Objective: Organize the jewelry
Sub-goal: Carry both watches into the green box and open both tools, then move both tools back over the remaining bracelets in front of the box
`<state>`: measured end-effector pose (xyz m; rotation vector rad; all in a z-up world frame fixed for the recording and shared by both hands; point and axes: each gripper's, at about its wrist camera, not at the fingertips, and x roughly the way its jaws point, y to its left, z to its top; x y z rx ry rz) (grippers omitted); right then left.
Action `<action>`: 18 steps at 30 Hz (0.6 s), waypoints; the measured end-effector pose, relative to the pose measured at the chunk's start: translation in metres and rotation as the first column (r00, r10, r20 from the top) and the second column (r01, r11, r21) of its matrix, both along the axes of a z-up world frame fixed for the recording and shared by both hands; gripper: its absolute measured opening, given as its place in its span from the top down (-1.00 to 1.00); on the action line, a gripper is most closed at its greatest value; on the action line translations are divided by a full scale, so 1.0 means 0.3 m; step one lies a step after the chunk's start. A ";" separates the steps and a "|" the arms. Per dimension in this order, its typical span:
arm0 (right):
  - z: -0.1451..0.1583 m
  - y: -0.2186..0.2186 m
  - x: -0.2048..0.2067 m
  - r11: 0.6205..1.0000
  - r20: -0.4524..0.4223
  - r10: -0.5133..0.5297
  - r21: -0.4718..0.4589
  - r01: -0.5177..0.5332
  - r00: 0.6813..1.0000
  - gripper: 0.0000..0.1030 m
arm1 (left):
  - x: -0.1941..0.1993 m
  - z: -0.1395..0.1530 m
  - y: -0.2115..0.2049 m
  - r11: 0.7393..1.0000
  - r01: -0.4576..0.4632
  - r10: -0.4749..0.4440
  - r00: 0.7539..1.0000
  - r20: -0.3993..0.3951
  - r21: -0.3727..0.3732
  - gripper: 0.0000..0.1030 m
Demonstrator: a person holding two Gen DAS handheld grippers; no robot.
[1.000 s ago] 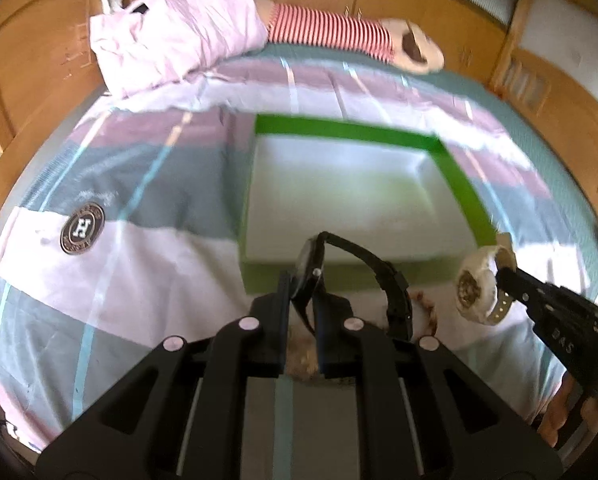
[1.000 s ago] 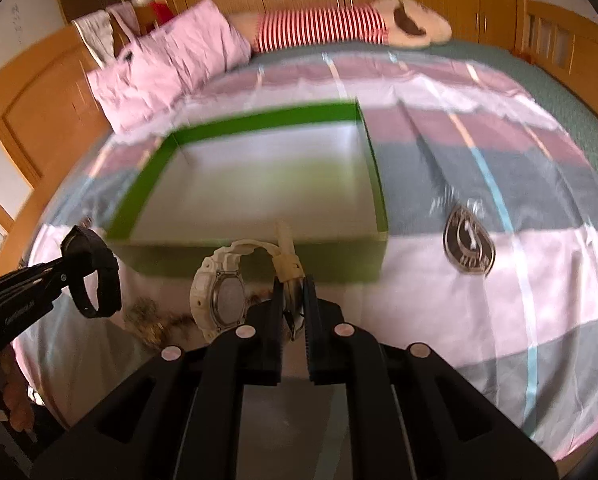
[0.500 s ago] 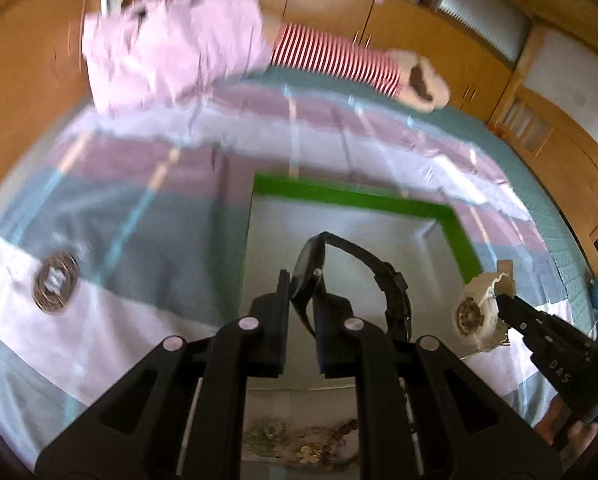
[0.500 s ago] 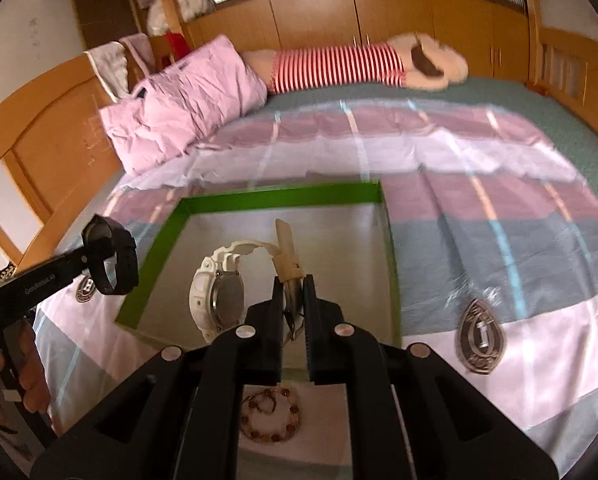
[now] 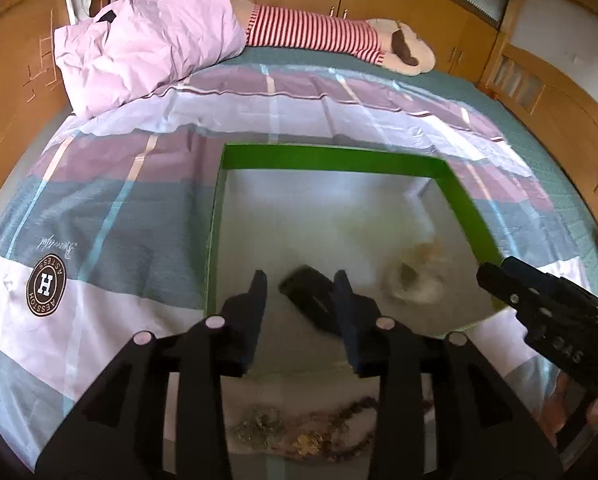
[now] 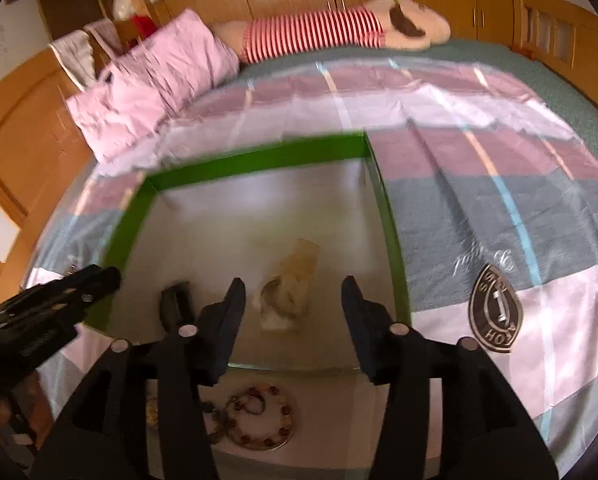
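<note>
black watch [image 5: 313, 300] below left claw [image 5: 299, 294], unheld

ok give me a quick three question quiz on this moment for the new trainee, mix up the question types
1. True or false: the black watch is clamped between the fingers of the left gripper.
2. Multiple choice: where is the white watch? A) on the pink pillow B) inside the green box C) on the bedspread beside the round logo
3. Short answer: what lies on the bedspread in front of the box's near wall?

Key:
1. False. Both grippers' jaws have just been opening; the black watch is blurred over the box floor, with no pad on it.
2. B, between the open fingers of the right gripper, also blurred.
3. Beaded bracelets and other small jewelry.
</note>
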<state>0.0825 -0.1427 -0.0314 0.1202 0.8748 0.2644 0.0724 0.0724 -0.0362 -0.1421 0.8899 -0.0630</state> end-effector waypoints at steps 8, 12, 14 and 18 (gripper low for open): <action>0.006 0.017 -0.105 0.995 -0.087 0.099 -0.012 -0.100 0.991 0.01 | -0.137 0.004 0.011 0.997 0.059 -0.067 0.988 -0.142 -0.057 0.11; -0.047 0.003 -0.106 0.995 -0.152 0.083 -0.043 -0.091 0.985 0.02 | -0.115 -0.083 0.022 0.998 0.057 -0.066 0.968 -0.241 -0.041 0.21; -0.070 -0.002 -0.105 0.996 -0.176 0.059 -0.058 -0.070 0.983 0.09 | -0.101 -0.127 0.034 0.998 0.036 -0.047 0.954 -0.297 -0.041 0.34; -0.147 0.018 -0.090 0.993 -0.270 0.058 -0.087 -0.084 0.961 0.24 | -0.100 -0.151 0.044 0.999 0.025 -0.038 0.943 -0.330 -0.044 0.35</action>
